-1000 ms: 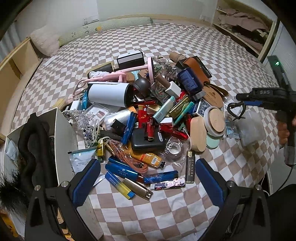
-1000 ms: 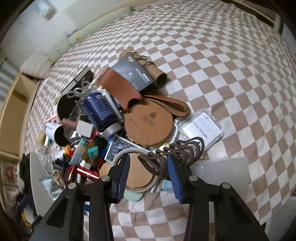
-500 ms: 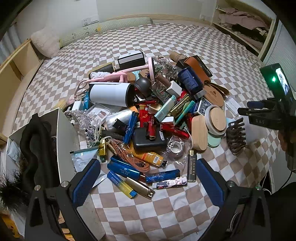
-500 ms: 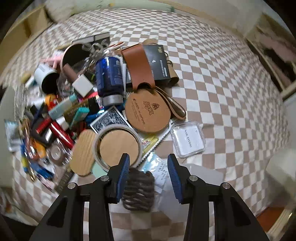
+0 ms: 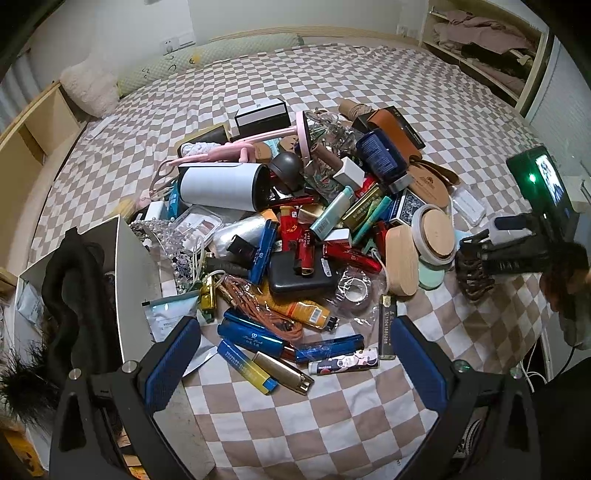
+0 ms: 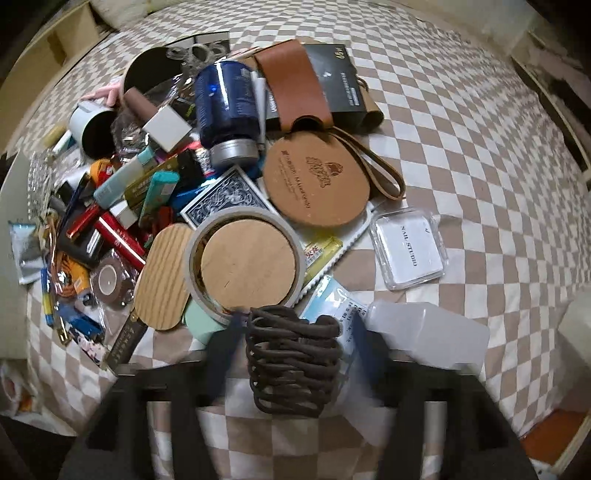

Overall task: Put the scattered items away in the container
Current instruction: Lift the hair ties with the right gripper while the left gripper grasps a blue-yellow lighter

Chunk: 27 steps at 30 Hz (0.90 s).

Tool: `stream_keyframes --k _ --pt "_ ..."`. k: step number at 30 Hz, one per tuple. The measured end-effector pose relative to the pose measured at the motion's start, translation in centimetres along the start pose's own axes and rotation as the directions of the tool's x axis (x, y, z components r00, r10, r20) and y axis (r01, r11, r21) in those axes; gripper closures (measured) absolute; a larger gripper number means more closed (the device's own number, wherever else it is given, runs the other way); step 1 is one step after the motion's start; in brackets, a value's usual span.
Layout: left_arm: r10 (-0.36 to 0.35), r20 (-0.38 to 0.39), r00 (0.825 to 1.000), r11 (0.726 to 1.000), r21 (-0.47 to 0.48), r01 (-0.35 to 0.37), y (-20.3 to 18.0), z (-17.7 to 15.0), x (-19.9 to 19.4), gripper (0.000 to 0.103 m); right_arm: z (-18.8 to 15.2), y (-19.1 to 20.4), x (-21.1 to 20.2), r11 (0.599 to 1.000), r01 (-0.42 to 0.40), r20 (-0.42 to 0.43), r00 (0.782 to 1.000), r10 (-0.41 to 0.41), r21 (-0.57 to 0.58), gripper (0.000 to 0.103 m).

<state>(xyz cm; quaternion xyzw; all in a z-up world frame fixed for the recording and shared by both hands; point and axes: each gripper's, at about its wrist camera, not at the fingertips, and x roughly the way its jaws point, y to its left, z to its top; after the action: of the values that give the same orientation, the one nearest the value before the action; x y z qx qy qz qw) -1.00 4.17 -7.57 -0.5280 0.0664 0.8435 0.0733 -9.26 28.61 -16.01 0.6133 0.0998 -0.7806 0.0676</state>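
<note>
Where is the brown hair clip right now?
The brown hair clip sits between the right tool's fingers, just in front of the round wooden lid at the pile's edge.

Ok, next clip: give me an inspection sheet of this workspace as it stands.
Surface: checkered bedspread, heaped with items.
Job's things: brown hair claw between the right gripper's fingers; white box at left, holding black fabric.
Clutter: white tumbler, blue jar, wooden lid, lighters, clear nail case.
Grippers: left gripper open, holding nothing.
Cables: orange cord in pile.
Surroundings: shelves with clothes, pillow.
</note>
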Motion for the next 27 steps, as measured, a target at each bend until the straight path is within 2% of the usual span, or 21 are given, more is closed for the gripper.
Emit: stream_keyframes --k 9,12,14,15,16,22,27 --pt "0.004 -0.004 1.000 1.000 0.007 -0.004 -0.1 -0.1 0.2 0.000 -1.2 1.5 3.5 0.988 0.106 -0.085 0.990 -0.116 -0.115 0.012" --pt "0.009 -0.017 1.000 1.000 0.010 -0.009 -0.1 -0.2 0.6 0.000 -1.1 1.7 4.3 0.985 0.115 -0.099 0.987 -0.128 -0.130 0.013" --pt "0.008 -0.031 1.000 1.000 0.009 -0.008 0.0 -0.3 1.0 0.000 -1.1 1.8 4.6 0.984 0.112 -0.104 0.986 -0.127 -0.138 0.020" --pt "0.005 -0.042 0.999 1.000 0.005 -0.005 0.1 -0.3 1.4 0.000 -1.1 1.8 4.7 0.986 0.103 -0.114 0.986 -0.119 -0.134 0.035" --pt "0.002 -0.053 0.999 1.000 0.000 -0.002 0.2 -0.3 1.7 0.000 -1.0 1.7 4.7 0.987 0.094 -0.121 0.987 -0.110 -0.127 0.037" --pt "-0.020 -0.136 0.990 1.000 -0.023 0.017 0.4 -0.7 4.1 0.000 -0.3 -0.2 3.4 0.999 -0.040 -0.116 0.992 0.040 -0.001 0.037" --pt "-0.031 -0.215 0.976 0.999 -0.018 0.028 0.2 -1.4 6.3 0.000 0.4 -1.6 1.5 0.983 -0.156 -0.073 0.984 0.163 0.098 0.037"
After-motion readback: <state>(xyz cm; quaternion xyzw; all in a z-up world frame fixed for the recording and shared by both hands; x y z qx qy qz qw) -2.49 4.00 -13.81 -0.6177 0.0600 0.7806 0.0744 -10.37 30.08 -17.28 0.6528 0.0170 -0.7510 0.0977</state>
